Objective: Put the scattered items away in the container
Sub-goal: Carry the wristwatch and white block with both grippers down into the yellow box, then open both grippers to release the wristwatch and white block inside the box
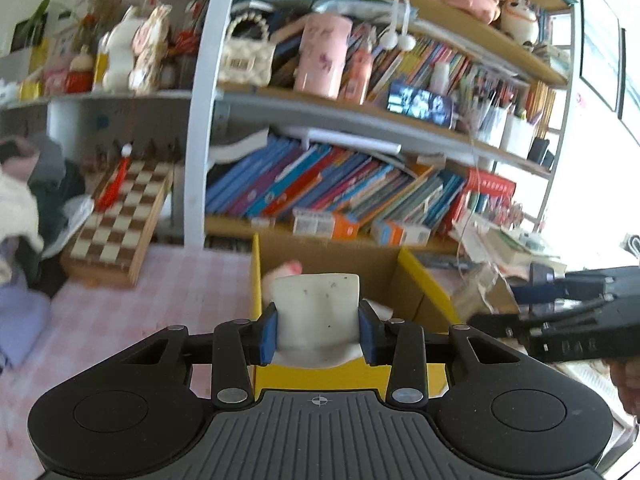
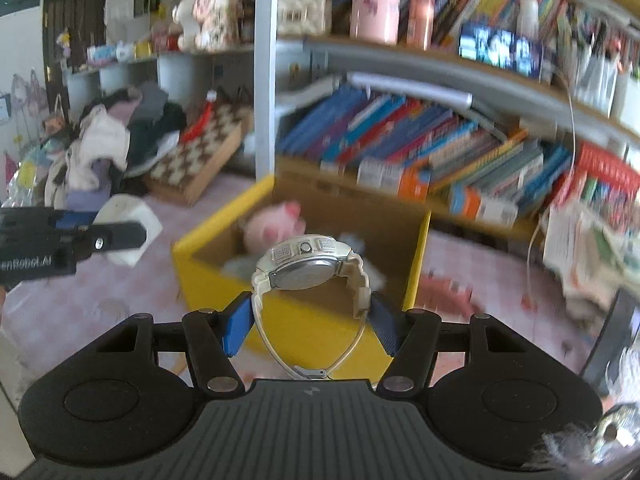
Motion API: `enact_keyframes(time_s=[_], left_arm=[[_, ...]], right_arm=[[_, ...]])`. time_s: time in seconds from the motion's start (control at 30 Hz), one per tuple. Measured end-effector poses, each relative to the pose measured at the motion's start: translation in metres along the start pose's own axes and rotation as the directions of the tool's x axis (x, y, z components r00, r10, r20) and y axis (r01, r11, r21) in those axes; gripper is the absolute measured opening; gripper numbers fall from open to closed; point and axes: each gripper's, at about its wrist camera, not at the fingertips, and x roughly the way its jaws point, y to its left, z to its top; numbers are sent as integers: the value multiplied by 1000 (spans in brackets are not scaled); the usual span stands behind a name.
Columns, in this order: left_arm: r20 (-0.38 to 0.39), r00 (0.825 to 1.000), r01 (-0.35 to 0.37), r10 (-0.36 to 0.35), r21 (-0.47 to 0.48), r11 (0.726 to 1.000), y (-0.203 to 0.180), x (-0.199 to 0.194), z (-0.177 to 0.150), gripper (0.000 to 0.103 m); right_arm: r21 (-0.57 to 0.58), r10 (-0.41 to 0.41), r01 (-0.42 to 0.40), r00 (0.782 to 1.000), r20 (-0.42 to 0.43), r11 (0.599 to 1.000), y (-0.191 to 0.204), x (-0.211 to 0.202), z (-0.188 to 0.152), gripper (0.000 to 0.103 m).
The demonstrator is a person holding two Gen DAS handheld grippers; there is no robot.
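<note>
At the left edge of your right wrist view, the left gripper (image 2: 116,236) carries white lettering, mirrored or upside down, roughly "enRobot.AI". At the right edge of your left wrist view, faint embossed letters on the right gripper (image 1: 532,280) stay unreadable. Book spines too blurred.

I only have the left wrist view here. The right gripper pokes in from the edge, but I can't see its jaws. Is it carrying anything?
Observer: Yes, the right gripper is shut on a white wristwatch, pads on the strap.
Operator: Where is it relative to the box?
Observer: The watch hangs in front of the yellow box, near its front wall.
Operator: Anything in there besides the pink toy?
Observer: Something pale and blurred lies beside the pink plush toy; I cannot tell what.
</note>
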Motion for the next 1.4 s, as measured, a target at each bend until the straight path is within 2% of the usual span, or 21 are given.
enact_keyframes(time_s=[0.2, 0.3, 0.5, 0.67, 0.77, 1.0, 1.2, 1.4], left_arm=[[25, 1000, -6, 5, 57, 998, -12, 19, 20, 37], [-4, 1000, -9, 10, 80, 997, -19, 41, 24, 37], [-137, 990, 40, -26, 102, 994, -44, 98, 18, 36], [-226, 974, 66, -31, 149, 987, -59, 130, 9, 36], [-291, 956, 80, -31, 158, 984, -63, 148, 1, 36], [-392, 918, 107, -49, 129, 986, -71, 178, -9, 36], [-451, 889, 110, -82, 36, 993, -65, 194, -11, 36], [-490, 860, 120, -140, -73, 990, -59, 201, -12, 38]], right_arm=[[-36, 1, 2, 997, 78, 999, -27, 21, 41, 60], [-36, 15, -12, 997, 82, 999, -44, 42, 60, 59], [-61, 84, -84, 996, -9, 995, -52, 108, 86, 59], [-91, 133, -145, 983, -125, 985, -47, 154, 81, 59], [-86, 175, -196, 964, -201, 977, -47, 176, 73, 59], [-53, 246, -284, 898, -365, 957, -48, 217, 54, 59], [-23, 270, -310, 859, -436, 950, -56, 238, 45, 59], [1, 286, -325, 831, -477, 946, -56, 252, 40, 60]])
